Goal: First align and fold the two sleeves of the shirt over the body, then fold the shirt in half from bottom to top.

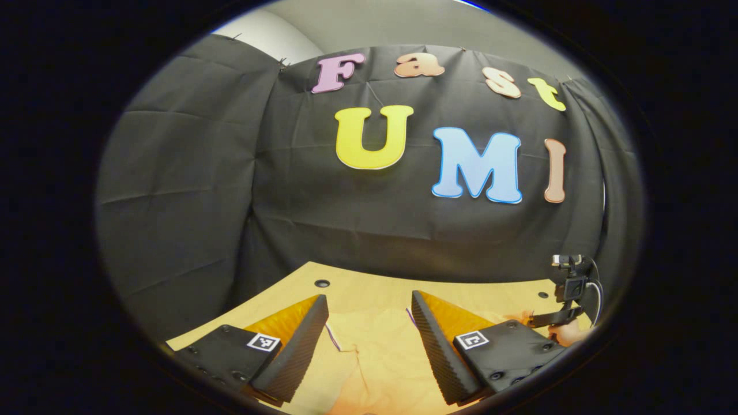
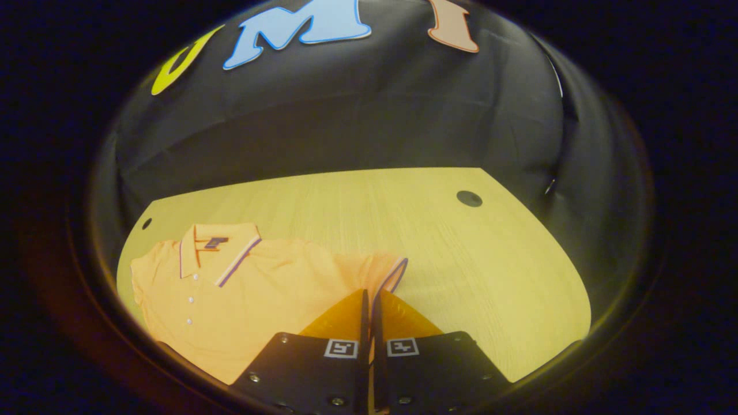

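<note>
Folding the first sleeve looks like the step in hand, and doing it well depends on how the pinched cuff is carried. In the right gripper view the right gripper [image 2: 369, 300] has its fingers pressed together on the striped cuff of the sleeve [image 2: 387, 270], while the orange polo shirt [image 2: 253, 300] lies face up on the wooden table [image 2: 461, 259], toward its left edge, collar [image 2: 222, 249] pointing at the far edge. I would judge the best move is to lift the cuff only slightly, carry it across toward the button placket, and lay it so the fold line runs straight down from the shoulder, parallel to the shirt's side. In the left gripper view the left gripper [image 1: 369, 323] hovers with its fingers spread wide above orange cloth and grips nothing; the other gripper and the hand holding it show near the table's right edge. Lowering it onto the body could keep the shirt from sliding.
</note>
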### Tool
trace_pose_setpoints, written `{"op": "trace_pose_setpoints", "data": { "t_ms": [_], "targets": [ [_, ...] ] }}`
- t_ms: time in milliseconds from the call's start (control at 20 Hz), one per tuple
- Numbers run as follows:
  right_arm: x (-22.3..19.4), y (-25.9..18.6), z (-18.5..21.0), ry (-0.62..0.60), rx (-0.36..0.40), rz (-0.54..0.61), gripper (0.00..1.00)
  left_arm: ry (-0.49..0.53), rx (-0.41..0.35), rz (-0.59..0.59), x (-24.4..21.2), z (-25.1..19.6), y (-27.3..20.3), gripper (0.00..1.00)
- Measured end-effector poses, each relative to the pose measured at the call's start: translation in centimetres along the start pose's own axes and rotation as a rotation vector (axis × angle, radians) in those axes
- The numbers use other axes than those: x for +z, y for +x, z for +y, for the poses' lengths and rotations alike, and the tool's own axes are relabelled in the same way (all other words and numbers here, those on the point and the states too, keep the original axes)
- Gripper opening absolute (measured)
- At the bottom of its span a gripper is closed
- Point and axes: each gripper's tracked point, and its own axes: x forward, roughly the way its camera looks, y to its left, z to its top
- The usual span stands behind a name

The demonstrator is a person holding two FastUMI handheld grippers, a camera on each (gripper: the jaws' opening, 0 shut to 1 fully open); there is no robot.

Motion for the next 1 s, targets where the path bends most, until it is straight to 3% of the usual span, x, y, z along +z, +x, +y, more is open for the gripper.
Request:
{"op": "trace_pose_setpoints", "data": {
  "t_ms": [300,600,800,1000],
  "targets": [
    [1.6,-2.2,4.9,-0.113,0.081,-0.049,0.04,-0.01,0.006,-0.001,-0.5,0.6,0.2,0.93],
    [0.1,-2.3,10.2,-0.248,0.187,-0.027,0.04,-0.023,0.041,-0.003,-1.2,2.3,0.1,0.93],
    [-1.4,-1.7,11.2,-0.256,0.217,0.018,0.04,-0.01,0.07,0.002,-1.8,3.8,0.0,0.93],
    [-1.8,-1.6,11.1,-0.262,0.217,0.034,0.11,-0.017,0.077,0.015,-2.5,4.7,0.4,0.93]
  ]
}}
